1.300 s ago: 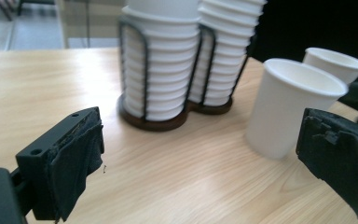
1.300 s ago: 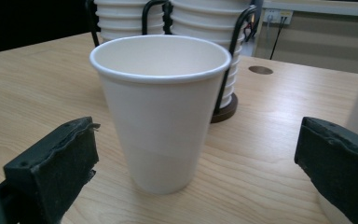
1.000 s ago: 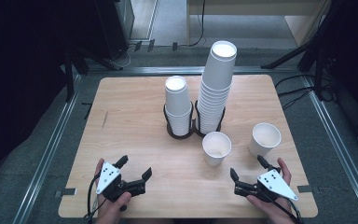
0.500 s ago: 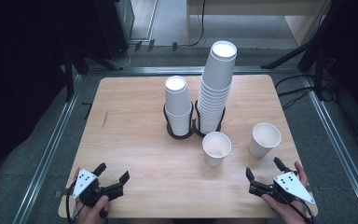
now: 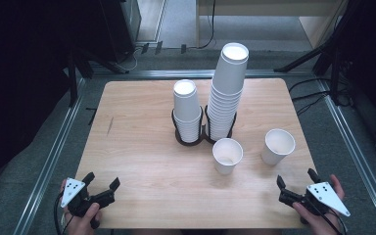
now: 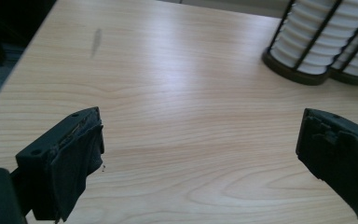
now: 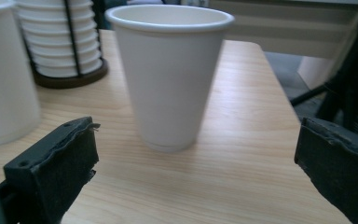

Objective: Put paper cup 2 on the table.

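Two loose white paper cups stand upright on the wooden table: one near the middle, another to its right. Behind them a black wire holder carries a short cup stack and a tall cup stack. My left gripper is open at the front left corner, over bare wood, empty. My right gripper is open at the front right edge; the right cup stands just ahead of its jaws, untouched, with the other cup at the left.
The holder's base sits far ahead of the left gripper. A dark smudge marks the wood at the left. Metal rails frame the table, with dark stands and cables beyond. Bare wood lies between the two grippers.
Both grippers have drawn back and outward toward the table's front corners, the left one farther left, the right one farther right. Both stayed open. The cups have not moved.
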